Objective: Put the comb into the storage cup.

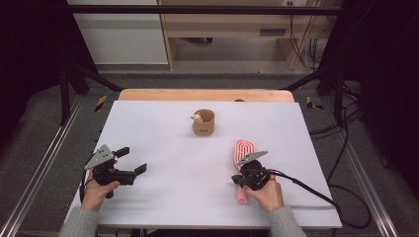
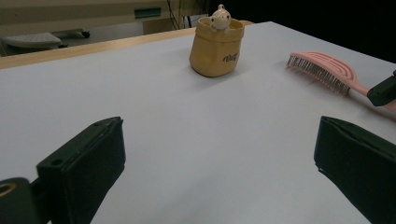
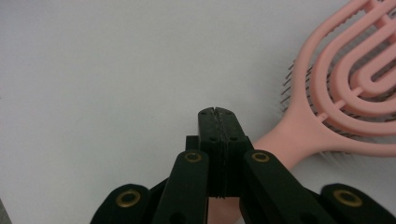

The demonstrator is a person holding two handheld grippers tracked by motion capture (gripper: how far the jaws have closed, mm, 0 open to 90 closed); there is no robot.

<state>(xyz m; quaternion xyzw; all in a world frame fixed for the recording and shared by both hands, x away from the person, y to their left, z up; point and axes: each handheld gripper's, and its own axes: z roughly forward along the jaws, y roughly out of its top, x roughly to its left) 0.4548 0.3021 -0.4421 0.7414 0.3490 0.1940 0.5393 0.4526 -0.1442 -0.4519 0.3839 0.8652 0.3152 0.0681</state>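
A pink hairbrush lies on the white table at the right, head pointing away from me. My right gripper hovers over its handle, jaws pressed together with nothing between them. In the right gripper view, the shut right gripper points at the table just left of the hairbrush neck. A tan cup with a small bear figure on its rim stands mid-table, farther back. My left gripper rests at the left, open and empty. Beyond the left gripper are the cup and hairbrush.
A wooden strip runs along the table's far edge. Cables lie on the floor to the right, and one cable trails from my right gripper across the table's right corner. Metal rails flank the table on both sides.
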